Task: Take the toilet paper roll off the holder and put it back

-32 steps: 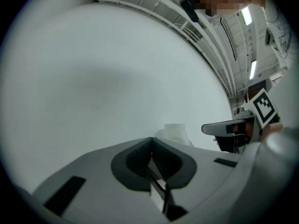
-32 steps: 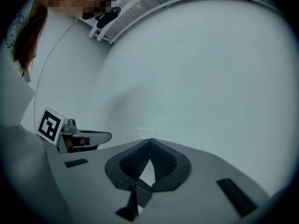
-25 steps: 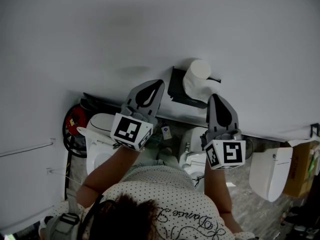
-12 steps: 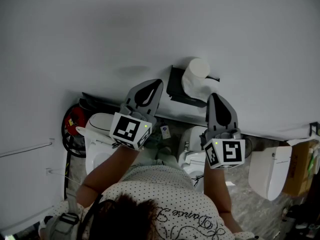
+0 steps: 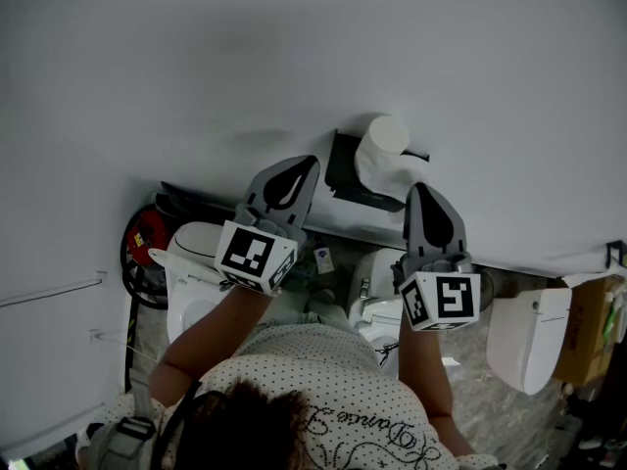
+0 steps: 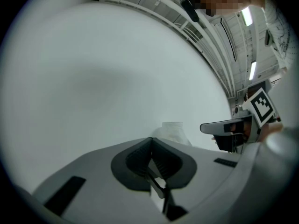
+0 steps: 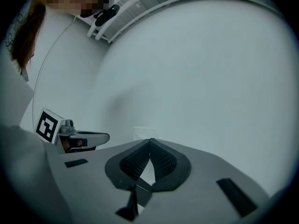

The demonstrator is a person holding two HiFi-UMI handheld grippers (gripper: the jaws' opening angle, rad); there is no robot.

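The left claw (image 5: 302,167) and right claw (image 5: 422,194) are both closed on nothing, while the toilet paper roll (image 5: 383,153) sits on its holder (image 5: 343,171) ahead, between them, nearer the right claw.

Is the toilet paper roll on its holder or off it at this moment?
On: the toilet paper roll sits mounted on the black holder.

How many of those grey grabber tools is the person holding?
2. The left gripper sits just left of the toilet paper roll and its black holder; the right gripper is just below the roll. Both are shut and empty.
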